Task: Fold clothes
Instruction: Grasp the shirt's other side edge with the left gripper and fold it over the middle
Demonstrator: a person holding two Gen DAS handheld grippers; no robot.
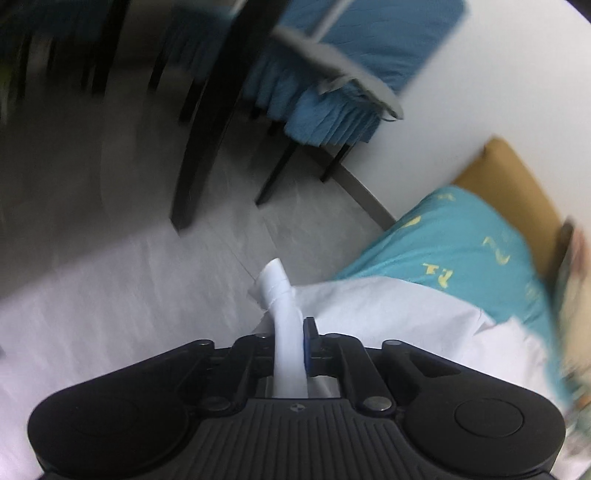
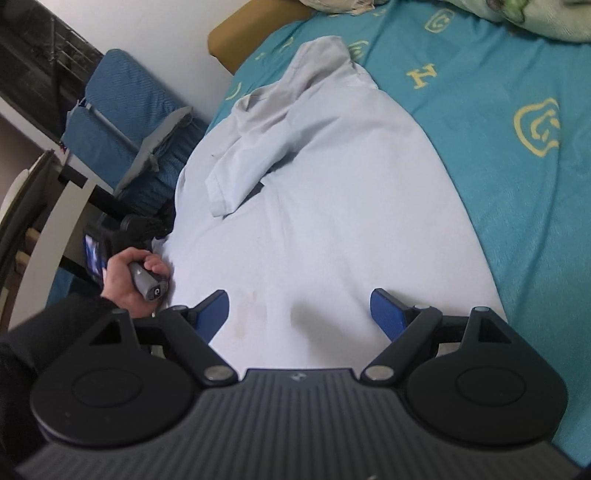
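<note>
One slim fold of the white shirt on the bed is all my clenched left tool holds, so with my right tool gaping idle above it, any tug could slip it free.

Your shirt lies spread on the bed, one sleeve folded onto it. The chair stands left of the bed, and a pillow lies at its far end.
</note>
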